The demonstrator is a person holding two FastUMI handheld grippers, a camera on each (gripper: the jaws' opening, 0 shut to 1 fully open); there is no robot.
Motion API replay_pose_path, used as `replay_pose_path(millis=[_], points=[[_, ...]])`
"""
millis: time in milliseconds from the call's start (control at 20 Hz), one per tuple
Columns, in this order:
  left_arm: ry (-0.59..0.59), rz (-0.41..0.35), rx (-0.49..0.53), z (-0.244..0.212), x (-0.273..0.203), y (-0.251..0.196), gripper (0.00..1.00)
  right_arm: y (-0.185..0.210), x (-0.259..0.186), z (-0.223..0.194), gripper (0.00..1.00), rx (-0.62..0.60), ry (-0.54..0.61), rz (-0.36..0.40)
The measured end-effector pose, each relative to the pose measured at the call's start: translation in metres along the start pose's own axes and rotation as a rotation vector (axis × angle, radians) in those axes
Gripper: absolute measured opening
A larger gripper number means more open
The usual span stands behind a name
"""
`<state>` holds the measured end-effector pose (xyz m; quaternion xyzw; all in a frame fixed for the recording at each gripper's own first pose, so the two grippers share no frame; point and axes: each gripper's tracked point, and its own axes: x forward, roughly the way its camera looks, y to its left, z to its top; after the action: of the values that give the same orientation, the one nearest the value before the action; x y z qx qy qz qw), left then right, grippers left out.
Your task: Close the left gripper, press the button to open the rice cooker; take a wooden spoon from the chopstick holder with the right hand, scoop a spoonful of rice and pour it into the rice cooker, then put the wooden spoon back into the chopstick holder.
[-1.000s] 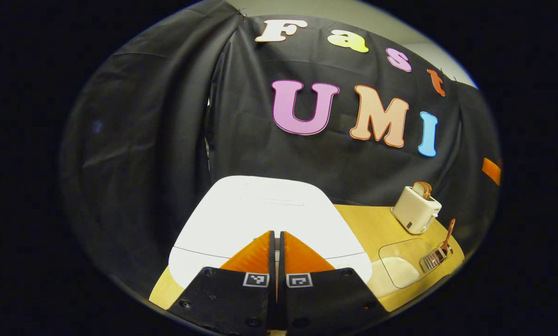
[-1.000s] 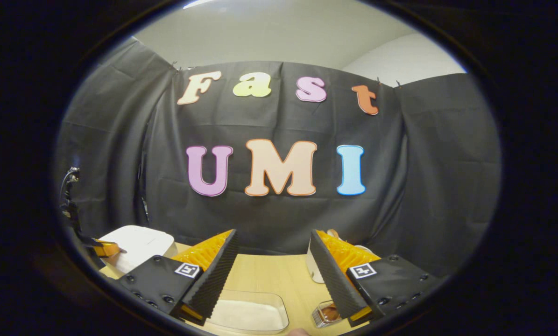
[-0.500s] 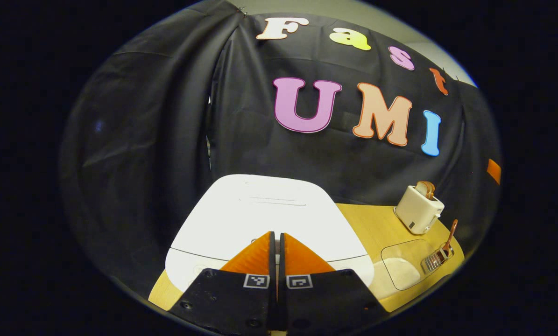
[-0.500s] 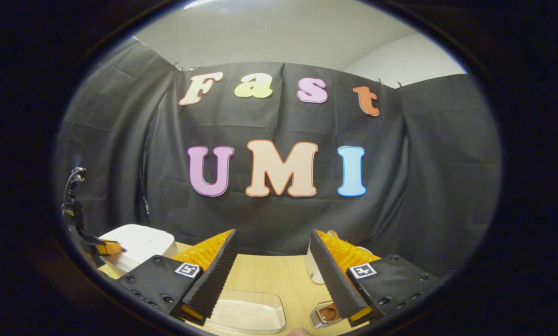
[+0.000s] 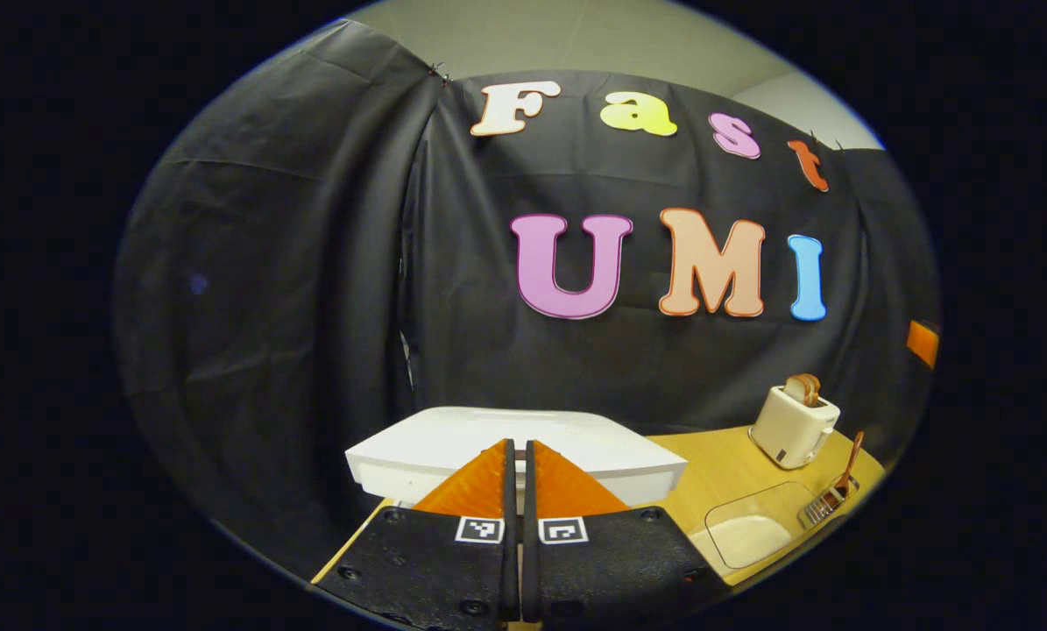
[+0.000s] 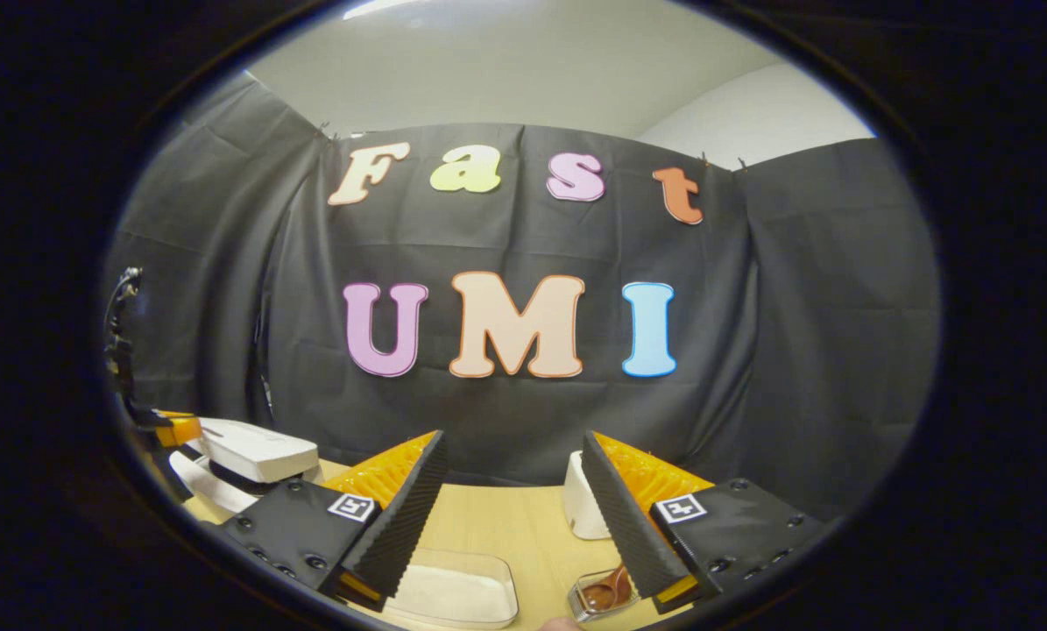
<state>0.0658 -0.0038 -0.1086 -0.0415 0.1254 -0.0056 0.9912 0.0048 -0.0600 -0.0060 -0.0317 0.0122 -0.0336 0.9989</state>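
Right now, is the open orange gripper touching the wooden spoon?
Apart. In the right gripper view, the right gripper hangs open with bare table between its fingers, while the wooden spoon sits low in the chopstick holder, beside the right finger.

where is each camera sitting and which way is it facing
Left gripper view: rides the left gripper, fingers shut, facing the rice cooker close ahead.
Right gripper view: rides the right gripper, fingers open, above the table, facing the wall.
Shared: rice cooker, toaster, rice tray.
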Motion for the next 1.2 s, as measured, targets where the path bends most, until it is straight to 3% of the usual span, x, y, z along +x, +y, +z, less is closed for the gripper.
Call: replay_pose_path(millis=[50, 150, 200, 250, 300, 400, 450, 500, 650, 1200], points=[[-0.003, 0.018, 0.011, 0.000, 0.001, 0.003, 0.02, -0.001, 0.001, -0.003, 1.00, 0.000, 0.002, 0.006], [0.002, 0.026, 0.017, 0.000, -0.003, 0.002, 0.11, -0.007, 0.004, -0.010, 0.94, -0.005, 0.016, 0.017], [0.004, 0.023, 0.013, 0.002, -0.007, 0.000, 0.20, -0.013, 0.006, -0.013, 0.94, -0.007, 0.024, 0.019], [-0.003, 0.023, 0.010, 0.002, -0.010, -0.001, 0.27, -0.017, 0.008, -0.016, 1.00, -0.007, 0.029, 0.019], [-0.013, 0.019, 0.006, 0.006, -0.012, -0.005, 0.48, -0.024, 0.012, -0.020, 1.00, -0.008, 0.035, 0.018], [-0.038, 0.015, 0.003, 0.014, -0.017, -0.012, 0.70, -0.037, 0.019, -0.026, 0.99, -0.003, 0.051, 0.018], [-0.048, 0.012, 0.006, 0.017, -0.019, -0.015, 0.72, -0.043, 0.024, -0.032, 1.00, 0.007, 0.064, 0.018], [-0.061, 0.014, 0.013, 0.022, -0.023, -0.018, 0.80, -0.052, 0.028, -0.038, 1.00, 0.018, 0.079, 0.014], [-0.087, 0.009, 0.029, 0.030, -0.031, -0.028, 0.87, -0.077, 0.044, -0.057, 0.99, 0.039, 0.122, -0.009], [-0.120, 0.053, 0.074, 0.047, -0.056, -0.050, 0.88, -0.141, 0.093, -0.139, 0.94, 0.064, 0.264, -0.058]])
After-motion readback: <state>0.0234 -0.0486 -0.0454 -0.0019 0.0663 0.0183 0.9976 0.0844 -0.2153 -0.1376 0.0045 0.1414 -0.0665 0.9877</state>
